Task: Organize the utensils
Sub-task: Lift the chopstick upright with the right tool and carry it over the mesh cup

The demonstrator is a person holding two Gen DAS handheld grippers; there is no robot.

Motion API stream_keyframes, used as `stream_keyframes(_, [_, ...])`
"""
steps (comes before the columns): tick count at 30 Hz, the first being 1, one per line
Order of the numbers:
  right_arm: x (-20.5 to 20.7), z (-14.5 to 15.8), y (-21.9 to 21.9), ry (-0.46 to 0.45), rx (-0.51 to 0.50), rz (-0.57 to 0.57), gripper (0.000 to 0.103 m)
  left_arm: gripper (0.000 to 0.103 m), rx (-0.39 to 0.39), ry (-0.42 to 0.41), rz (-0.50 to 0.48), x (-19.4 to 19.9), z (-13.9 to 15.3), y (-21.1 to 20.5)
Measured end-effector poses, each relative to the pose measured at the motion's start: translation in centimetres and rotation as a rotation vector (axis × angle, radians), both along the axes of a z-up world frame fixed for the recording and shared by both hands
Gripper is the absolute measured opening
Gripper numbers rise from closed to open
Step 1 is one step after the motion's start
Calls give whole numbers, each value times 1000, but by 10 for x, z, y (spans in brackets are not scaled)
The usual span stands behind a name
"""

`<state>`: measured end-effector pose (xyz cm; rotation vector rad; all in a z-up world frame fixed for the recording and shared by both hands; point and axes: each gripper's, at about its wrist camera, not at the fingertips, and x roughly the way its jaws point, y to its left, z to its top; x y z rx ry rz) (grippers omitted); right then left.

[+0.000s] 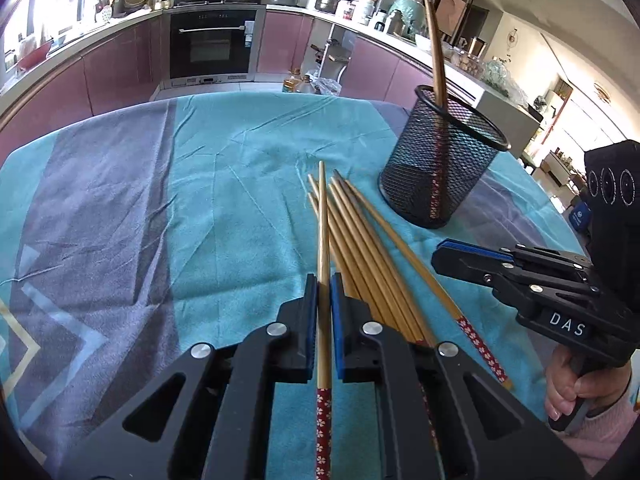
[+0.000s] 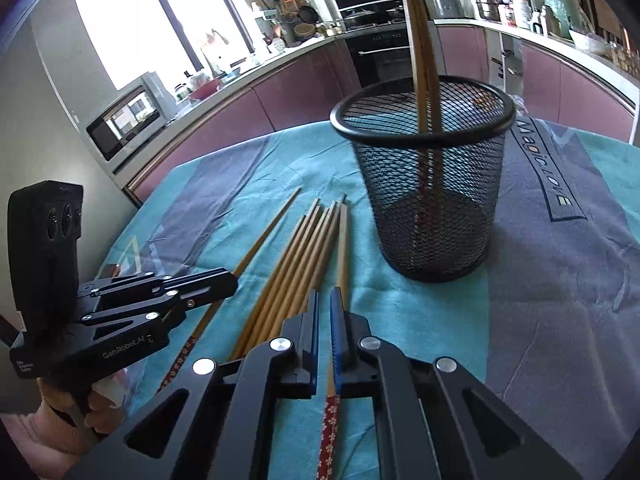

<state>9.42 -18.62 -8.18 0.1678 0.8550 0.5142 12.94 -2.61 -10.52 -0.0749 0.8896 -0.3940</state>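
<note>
The left gripper [image 1: 324,292] has its jaws pinching one chopstick [image 1: 323,232], lifted a little above the pile of chopsticks [image 1: 360,240] on the bench [image 1: 220,184]. The right gripper [image 2: 324,308] has its jaws nearly together around another chopstick [image 2: 342,248] at the pile's edge; I cannot tell if they press it. The step in hand seems to be picking up single sticks. Next, the held stick must probably be turned upright and carried to the mesh holder [image 1: 440,168], which stands near, beyond the pile on the right, with chopsticks already inside.
</note>
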Motion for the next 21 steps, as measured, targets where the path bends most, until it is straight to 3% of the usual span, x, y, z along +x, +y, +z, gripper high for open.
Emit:
stream_keyframes(4, [0, 1, 5, -1, -42, 3, 5, 7, 7, 13, -15, -2, -4, -4])
stream_keyframes(9, [5, -5, 13, -2, -142, -9, 20, 7, 15, 32, -27, 0, -11, -6])
stream_keyframes(12, [10, -12, 18, 11, -176, -7, 20, 8, 19, 34, -32, 1, -12, -7])
stream_keyframes(16, [12, -15, 18, -5, -191, -11, 16, 9, 34, 45, -38, 4, -15, -10])
stream_keyframes(18, [13, -16, 13, 5, -161, -16, 6, 9, 37, 43, -39, 5, -15, -11])
stream_keyframes(21, [12, -15, 5, 8, -121, -29, 6, 9, 32, 46, -36, 8, -17, -12])
